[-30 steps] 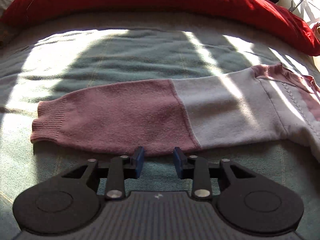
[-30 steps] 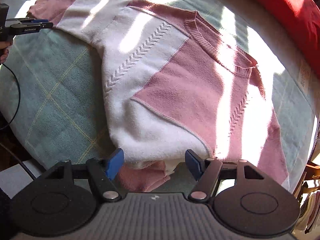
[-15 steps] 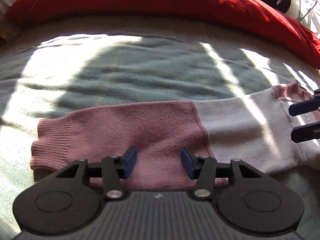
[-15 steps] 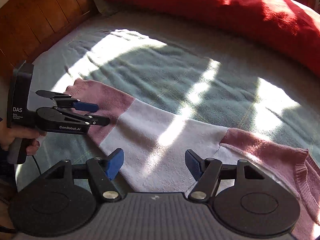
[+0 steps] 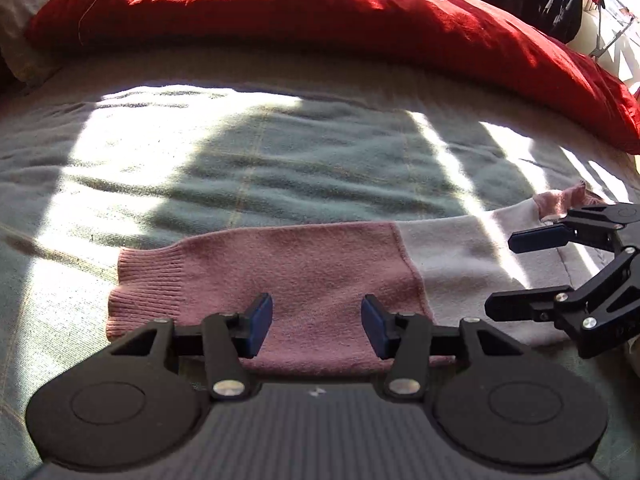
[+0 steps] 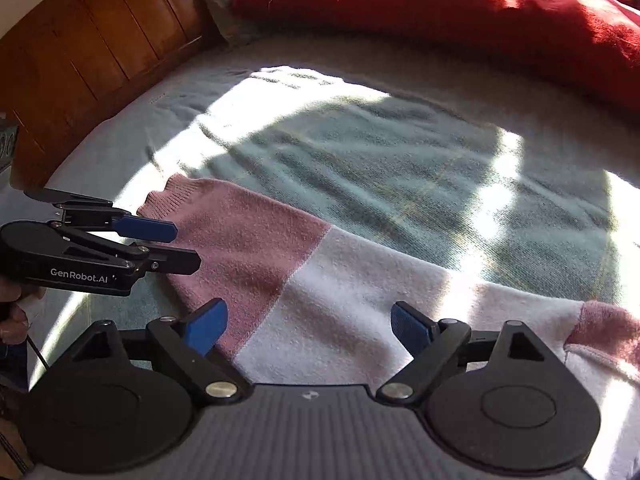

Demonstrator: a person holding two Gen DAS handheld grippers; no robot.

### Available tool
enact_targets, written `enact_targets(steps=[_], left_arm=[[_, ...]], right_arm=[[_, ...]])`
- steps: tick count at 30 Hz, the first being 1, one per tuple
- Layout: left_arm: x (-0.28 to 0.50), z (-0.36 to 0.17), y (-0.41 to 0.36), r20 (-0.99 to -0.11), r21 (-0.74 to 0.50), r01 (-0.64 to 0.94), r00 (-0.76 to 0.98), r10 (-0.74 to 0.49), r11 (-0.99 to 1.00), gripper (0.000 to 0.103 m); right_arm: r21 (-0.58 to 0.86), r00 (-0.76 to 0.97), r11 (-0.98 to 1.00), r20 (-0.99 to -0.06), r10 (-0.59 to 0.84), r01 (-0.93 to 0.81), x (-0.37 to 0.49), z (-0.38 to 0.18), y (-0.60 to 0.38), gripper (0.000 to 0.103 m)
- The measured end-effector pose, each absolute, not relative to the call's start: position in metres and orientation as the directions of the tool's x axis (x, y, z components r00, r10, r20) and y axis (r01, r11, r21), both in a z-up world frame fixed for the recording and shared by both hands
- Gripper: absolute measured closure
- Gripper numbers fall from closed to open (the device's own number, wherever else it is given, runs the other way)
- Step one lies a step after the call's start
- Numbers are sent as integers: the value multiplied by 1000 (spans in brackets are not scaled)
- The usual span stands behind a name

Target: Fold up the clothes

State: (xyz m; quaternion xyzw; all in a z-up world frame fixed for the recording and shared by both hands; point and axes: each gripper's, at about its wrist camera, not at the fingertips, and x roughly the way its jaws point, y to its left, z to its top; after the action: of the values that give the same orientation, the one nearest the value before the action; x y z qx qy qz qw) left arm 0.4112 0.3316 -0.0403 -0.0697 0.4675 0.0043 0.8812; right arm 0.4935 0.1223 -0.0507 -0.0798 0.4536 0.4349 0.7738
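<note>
A pink-and-white sweater sleeve (image 5: 320, 276) lies flat across the green blanket (image 5: 280, 152) of the bed, its ribbed pink cuff toward the wooden headboard (image 6: 80, 60) side and a red pillow (image 5: 320, 12) beyond it. The left hand-held gripper (image 5: 317, 326) hovers over the pink part near the cuff with its jaws partly apart and nothing pinched between the blue pads (image 5: 260, 320). The right hand-held gripper (image 6: 308, 330) sits over the white part of the sleeve further toward the body, its jaws opening wide, with fabric under the gap but not clamped.
</note>
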Motion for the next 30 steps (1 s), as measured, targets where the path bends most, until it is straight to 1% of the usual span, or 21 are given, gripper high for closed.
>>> enact_targets(steps=[3,5,9,11,13,15,17,20,22,23,25,27,29,30], left_arm=[[426,-35,310,-792,-189,11,589,-159,982,52],[435,-43,291,-789,-198,54,584,-192,979,52],[447,-65,264,-800,-192,102,559,-216,976,51],[450,-79,263,-814,-161,70,554,-173,984,50],[452,-83,270,-799,-155,56,581,-159,986,50],[459,-84,277,-795,-149,25,591,-135,989,50],[467,-83,283,-800,-148,-15,590,-111,989,50],[470,-72,286,-801,-171,-54,588,-107,984,51],[464,-64,283,-795,-187,-32,592,-132,982,51],[461,-62,281,-794,-194,-12,589,-150,981,49],[456,-67,275,-809,-153,20,572,-136,988,48],[453,-78,271,-828,-95,32,552,-97,995,48],[448,-81,276,-812,-95,40,575,-100,995,48],[446,-81,279,-813,-76,33,576,-81,997,47]], right_arm=[[199,305,686,-785,539,-700,492,-36,81,11],[143,367,749,-803,470,-646,497,-37,55,11],[152,374,795,-820,433,-587,518,-60,36,11],[157,366,799,-826,429,-581,525,-75,39,11],[141,382,796,-819,428,-589,531,-84,44,10],[126,393,793,-816,425,-596,539,-88,52,3],[115,401,797,-816,416,-592,550,-90,60,1],[134,382,808,-829,409,-574,556,-80,61,1],[131,381,810,-831,404,-572,551,-69,56,3],[119,388,809,-831,398,-576,544,-64,51,3],[91,398,807,-834,382,-583,531,-57,42,2],[65,380,810,-859,343,-583,526,-69,40,2],[53,359,811,-879,315,-582,523,-82,38,1],[60,364,813,-874,323,-579,523,-84,37,0]])
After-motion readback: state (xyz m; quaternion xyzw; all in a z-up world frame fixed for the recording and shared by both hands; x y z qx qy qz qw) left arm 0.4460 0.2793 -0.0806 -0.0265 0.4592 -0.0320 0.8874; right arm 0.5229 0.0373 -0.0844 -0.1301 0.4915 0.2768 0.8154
